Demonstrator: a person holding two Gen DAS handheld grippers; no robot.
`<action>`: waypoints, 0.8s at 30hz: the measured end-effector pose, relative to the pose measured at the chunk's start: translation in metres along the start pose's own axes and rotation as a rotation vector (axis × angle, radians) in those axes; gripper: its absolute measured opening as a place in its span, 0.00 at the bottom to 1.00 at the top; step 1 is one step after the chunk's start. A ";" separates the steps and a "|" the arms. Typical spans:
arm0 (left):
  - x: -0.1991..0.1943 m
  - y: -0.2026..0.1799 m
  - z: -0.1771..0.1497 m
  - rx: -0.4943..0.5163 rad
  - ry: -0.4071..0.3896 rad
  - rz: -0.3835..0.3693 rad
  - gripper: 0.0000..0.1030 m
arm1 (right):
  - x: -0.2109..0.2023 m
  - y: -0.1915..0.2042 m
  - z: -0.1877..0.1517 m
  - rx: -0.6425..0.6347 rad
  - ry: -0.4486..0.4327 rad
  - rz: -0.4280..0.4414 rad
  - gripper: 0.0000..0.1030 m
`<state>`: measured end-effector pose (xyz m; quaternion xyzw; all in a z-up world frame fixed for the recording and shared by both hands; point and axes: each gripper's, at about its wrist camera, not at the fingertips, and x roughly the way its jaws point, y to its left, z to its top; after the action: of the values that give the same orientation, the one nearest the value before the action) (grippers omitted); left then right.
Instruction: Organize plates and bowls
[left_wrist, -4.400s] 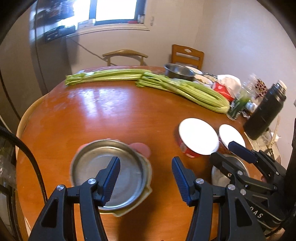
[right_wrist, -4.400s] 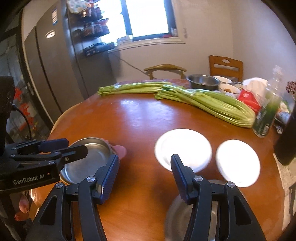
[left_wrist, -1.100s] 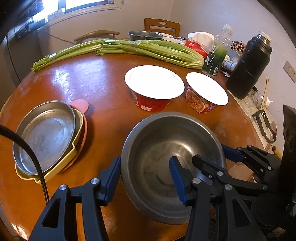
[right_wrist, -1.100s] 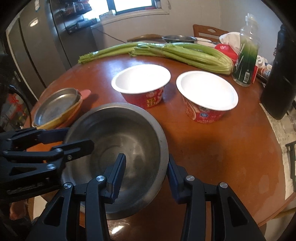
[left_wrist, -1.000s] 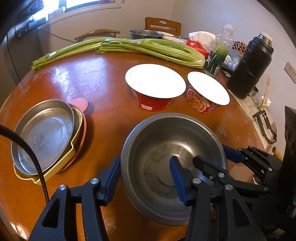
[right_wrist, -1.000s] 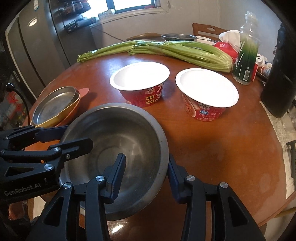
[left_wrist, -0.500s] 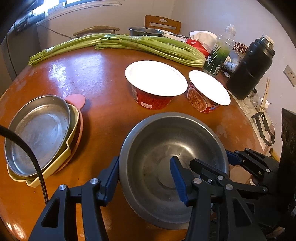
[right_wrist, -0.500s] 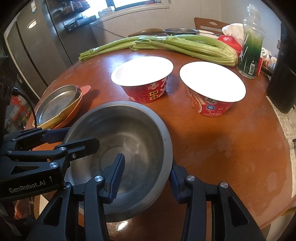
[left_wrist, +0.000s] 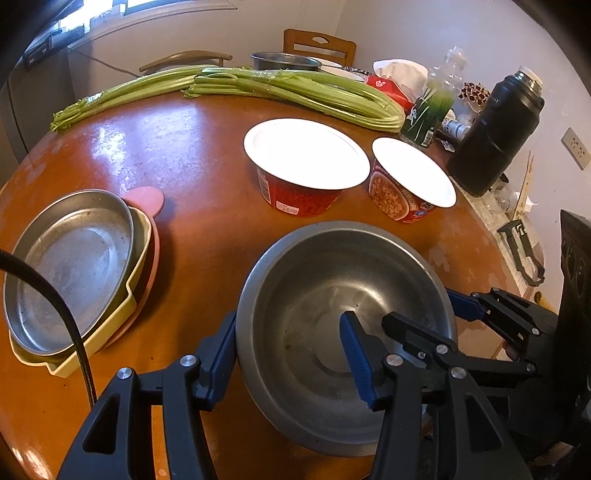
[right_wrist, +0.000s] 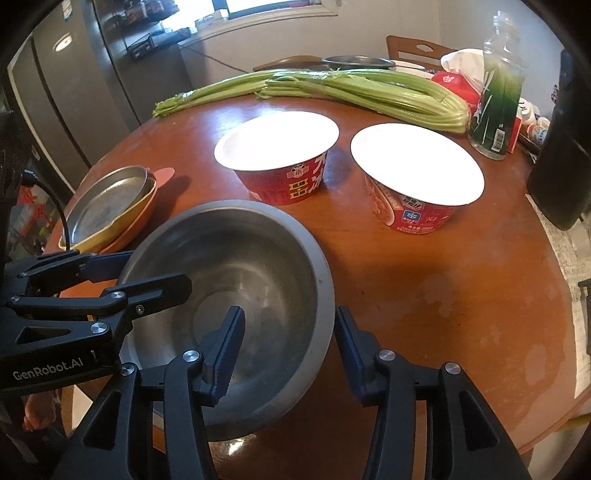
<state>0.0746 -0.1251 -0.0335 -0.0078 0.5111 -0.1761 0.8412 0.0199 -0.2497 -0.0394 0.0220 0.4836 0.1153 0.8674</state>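
Left gripper (left_wrist: 291, 350) straddles the steel bowl's (left_wrist: 332, 295) left rim, clamped: one finger outside, one inside. Right gripper (right_wrist: 291, 347) straddles the right rim, jaws opening, pads apparently clear. Bowl sits at the table (right_wrist: 443, 266) edge.

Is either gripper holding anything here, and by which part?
Left gripper grips the steel bowl by its rim; right gripper straddles the opposite rim, jaws opening.
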 end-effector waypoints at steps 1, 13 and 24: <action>-0.001 0.001 0.000 -0.007 -0.003 -0.004 0.53 | -0.002 -0.002 0.001 0.007 -0.009 0.007 0.50; -0.033 0.011 0.014 -0.011 -0.100 -0.003 0.53 | -0.021 -0.027 0.014 0.114 -0.076 0.030 0.51; -0.026 0.023 0.064 -0.040 -0.106 0.033 0.53 | -0.010 -0.020 0.050 0.173 -0.071 0.103 0.51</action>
<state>0.1254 -0.1058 0.0146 -0.0252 0.4694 -0.1512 0.8696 0.0607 -0.2678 -0.0076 0.1257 0.4591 0.1165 0.8717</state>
